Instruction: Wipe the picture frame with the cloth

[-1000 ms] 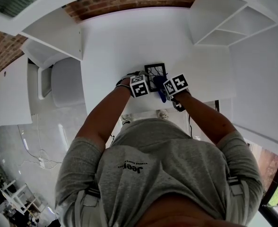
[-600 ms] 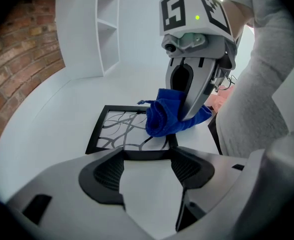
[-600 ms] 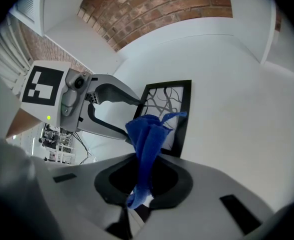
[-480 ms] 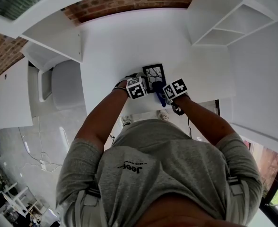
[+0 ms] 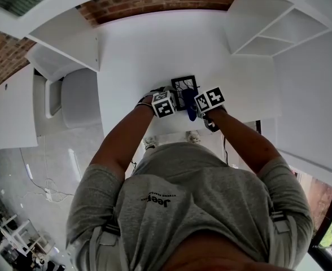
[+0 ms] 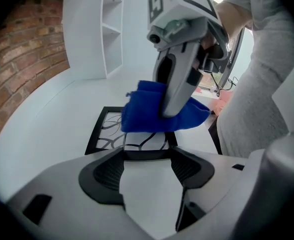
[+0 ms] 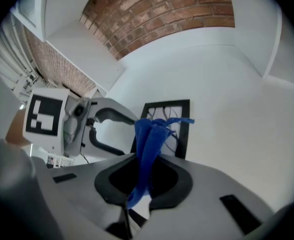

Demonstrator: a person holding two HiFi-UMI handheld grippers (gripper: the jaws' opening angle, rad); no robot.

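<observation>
White table [image 5: 143, 55] with picture frame [image 5: 180, 86], right gripper [image 7: 147, 168] tight on cloth [image 7: 150, 136], left gripper [image 6: 147, 160] with jaws apart

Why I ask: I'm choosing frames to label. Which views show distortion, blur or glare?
Head view: strong fisheye bows the white shelves; the light is even and the picture frame shows tiny. Left gripper view: corners vignetted dark, blue cloth fairly sharp. Right gripper view: the brick wall curves and the rim is dark; no glare.

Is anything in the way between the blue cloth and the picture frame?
No, nothing visible. The blue cloth, pinched in the right gripper's jaws, hangs right over the picture frame.
</observation>
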